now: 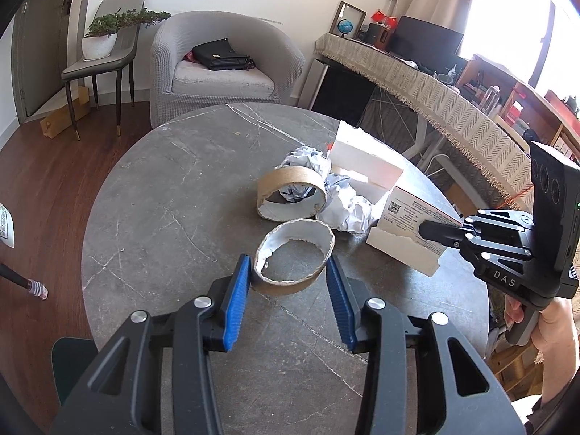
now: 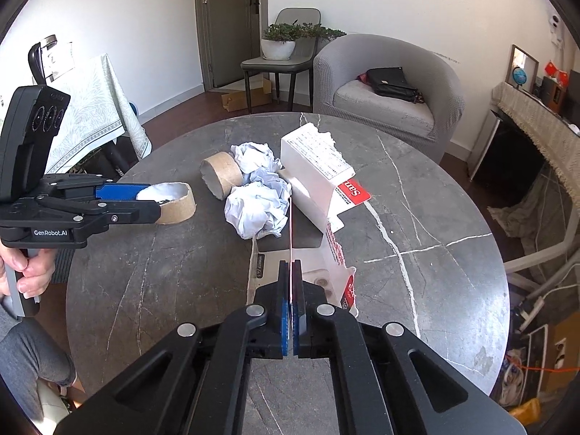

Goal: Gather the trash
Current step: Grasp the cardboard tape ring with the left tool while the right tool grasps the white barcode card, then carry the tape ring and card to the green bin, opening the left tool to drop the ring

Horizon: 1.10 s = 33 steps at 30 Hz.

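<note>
Trash lies on a round grey marble table (image 1: 163, 188). My left gripper (image 1: 290, 272) is open, its blue pads on either side of a short cardboard ring (image 1: 293, 282), seen also in the right wrist view (image 2: 174, 206). A second cardboard ring (image 1: 290, 195) lies behind it, beside crumpled white paper (image 1: 344, 206). My right gripper (image 2: 291, 272) is shut on the thin edge of a torn white carton (image 2: 319, 181), which also shows in the left wrist view (image 1: 406, 232). The crumpled paper (image 2: 257, 203) touches the carton.
A grey armchair (image 1: 224, 69) with a black bag stands behind the table. A chair with a potted plant (image 1: 105, 36) is at the back left. A cloth-covered desk (image 1: 435, 90) runs along the right. A cloth-covered table (image 2: 90, 119) is left.
</note>
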Each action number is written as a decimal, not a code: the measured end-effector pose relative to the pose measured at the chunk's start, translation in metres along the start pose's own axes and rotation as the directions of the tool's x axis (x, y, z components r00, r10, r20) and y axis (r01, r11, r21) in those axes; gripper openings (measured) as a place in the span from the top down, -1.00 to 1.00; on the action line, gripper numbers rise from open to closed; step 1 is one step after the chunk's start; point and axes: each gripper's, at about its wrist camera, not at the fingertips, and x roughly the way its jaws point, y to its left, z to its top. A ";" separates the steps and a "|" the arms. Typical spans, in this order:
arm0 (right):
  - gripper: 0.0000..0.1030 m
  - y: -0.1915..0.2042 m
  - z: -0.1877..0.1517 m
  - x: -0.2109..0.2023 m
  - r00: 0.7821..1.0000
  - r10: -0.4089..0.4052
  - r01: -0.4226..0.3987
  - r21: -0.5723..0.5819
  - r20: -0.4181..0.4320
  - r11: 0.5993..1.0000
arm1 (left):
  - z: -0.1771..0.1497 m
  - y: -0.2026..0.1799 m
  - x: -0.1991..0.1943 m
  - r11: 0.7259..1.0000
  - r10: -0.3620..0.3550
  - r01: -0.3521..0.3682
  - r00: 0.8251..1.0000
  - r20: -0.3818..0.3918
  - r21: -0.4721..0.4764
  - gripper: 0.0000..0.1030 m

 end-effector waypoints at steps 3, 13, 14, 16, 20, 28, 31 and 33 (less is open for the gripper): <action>0.98 0.007 0.001 -0.011 1.000 0.004 -0.004 -0.005 0.012 1.000 | -0.001 0.003 -0.007 1.000 0.003 -0.003 1.000 0.009 -0.005 0.12; 0.99 0.032 0.020 -0.029 0.998 0.015 -0.013 -0.035 0.056 0.999 | -0.008 0.024 -0.034 0.999 0.037 -0.036 0.999 0.029 -0.024 0.12; 0.99 0.035 0.022 -0.029 0.998 0.018 -0.016 -0.040 0.060 0.999 | -0.009 0.028 -0.037 0.999 0.043 -0.042 0.999 0.032 -0.026 0.12; 0.99 0.041 0.026 -0.029 0.997 0.026 -0.023 -0.051 0.066 0.998 | -0.011 0.035 -0.045 0.998 0.053 -0.052 0.998 0.037 -0.031 0.12; 0.99 0.056 0.034 -0.027 0.996 0.043 -0.037 -0.079 0.075 0.996 | -0.016 0.055 -0.058 0.995 0.090 -0.088 0.995 0.041 -0.047 0.12; 0.98 0.094 0.050 -0.019 0.991 0.108 -0.098 -0.122 0.084 0.988 | -0.029 0.102 -0.081 0.980 0.164 -0.159 0.986 0.037 -0.121 0.12; 0.98 0.110 0.057 -0.013 0.987 0.134 -0.122 -0.138 0.085 0.983 | -0.034 0.116 -0.088 0.975 0.185 -0.179 0.982 0.036 -0.131 0.12; 0.98 0.120 0.063 -0.009 0.984 0.154 -0.141 -0.146 0.084 0.979 | -0.037 0.125 -0.091 0.971 0.201 -0.195 0.979 0.026 -0.137 0.12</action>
